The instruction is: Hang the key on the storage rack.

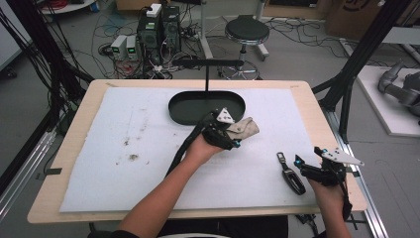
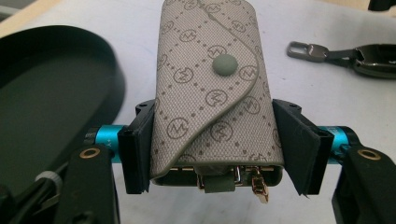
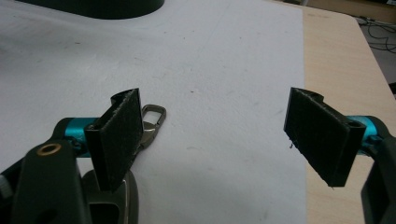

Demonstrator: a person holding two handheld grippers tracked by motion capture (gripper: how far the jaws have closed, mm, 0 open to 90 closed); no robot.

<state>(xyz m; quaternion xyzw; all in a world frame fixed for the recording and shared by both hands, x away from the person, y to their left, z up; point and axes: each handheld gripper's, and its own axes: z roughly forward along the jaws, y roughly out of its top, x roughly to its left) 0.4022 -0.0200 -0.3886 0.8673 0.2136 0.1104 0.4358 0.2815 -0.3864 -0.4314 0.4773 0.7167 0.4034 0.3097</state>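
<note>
The left gripper (image 1: 236, 135) holds a beige fabric key pouch with a printed monogram pattern and a round snap button (image 2: 212, 88). Its two black jaws are clenched on the pouch, one on each long side, w/ the pads pressing near the open end where a small gold clasp (image 2: 259, 185) hangs out. The closed flap end of the pouch points away from the hand, past the jaw tips. In the high view the pouch (image 1: 246, 127) is near the middle of the table, just at the near right edge of the black oval metal tray (image 1: 184, 109), approx. over the white foam mat (image 1: 124, 148). I cannot tell if it touches the mat or is lifted.

The right gripper (image 1: 306, 164) is at the near right of the table, well apart from the pouch. Its jaws are released, wide apart, nothing between them but bare mat. A dark key fob with a grey metal clip (image 1: 288, 173) lies on the mat just to the left of this gripper; in the right gripper view its clip (image 3: 152, 122) shows beside the left jaw, outside the gap, not between the pads.

The tray has a thin black upright post (image 1: 206, 74) at its far side.
</note>
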